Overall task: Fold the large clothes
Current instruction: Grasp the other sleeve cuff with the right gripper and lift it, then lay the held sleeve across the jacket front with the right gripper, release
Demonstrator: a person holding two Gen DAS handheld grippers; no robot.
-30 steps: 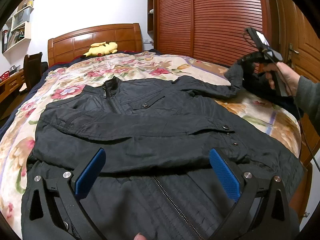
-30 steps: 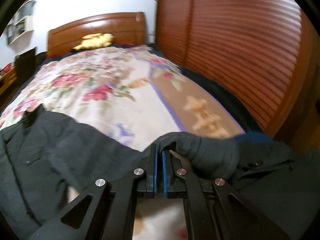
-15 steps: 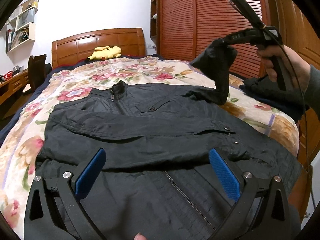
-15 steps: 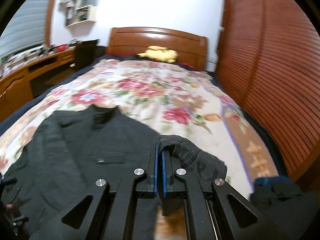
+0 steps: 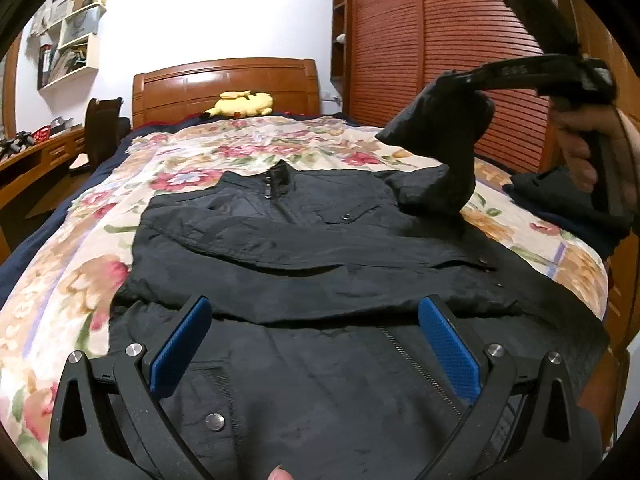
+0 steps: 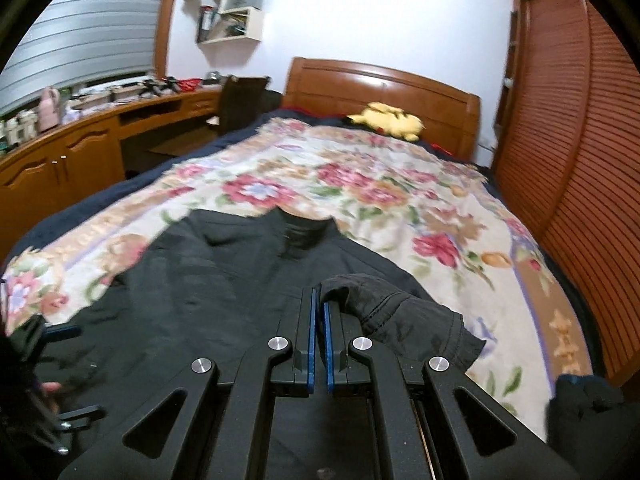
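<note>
A black zip-up jacket lies face up on the flowered bedspread, collar toward the headboard, one sleeve folded across its chest. My left gripper hovers open over the jacket's lower front, blue pads wide apart with nothing between them. My right gripper is shut on the cuff of the other sleeve. In the left wrist view that sleeve hangs lifted above the jacket's right shoulder, held by the right gripper in a person's hand.
A yellow plush toy lies by the wooden headboard. Dark folded clothing sits on the bed's right edge beside the slatted wardrobe doors. A desk and chair stand left of the bed.
The right gripper has lifted the sleeve cuff off the bed's right side and carried it up and inward over the jacket. The left gripper drifted slightly back along the jacket, still open.
</note>
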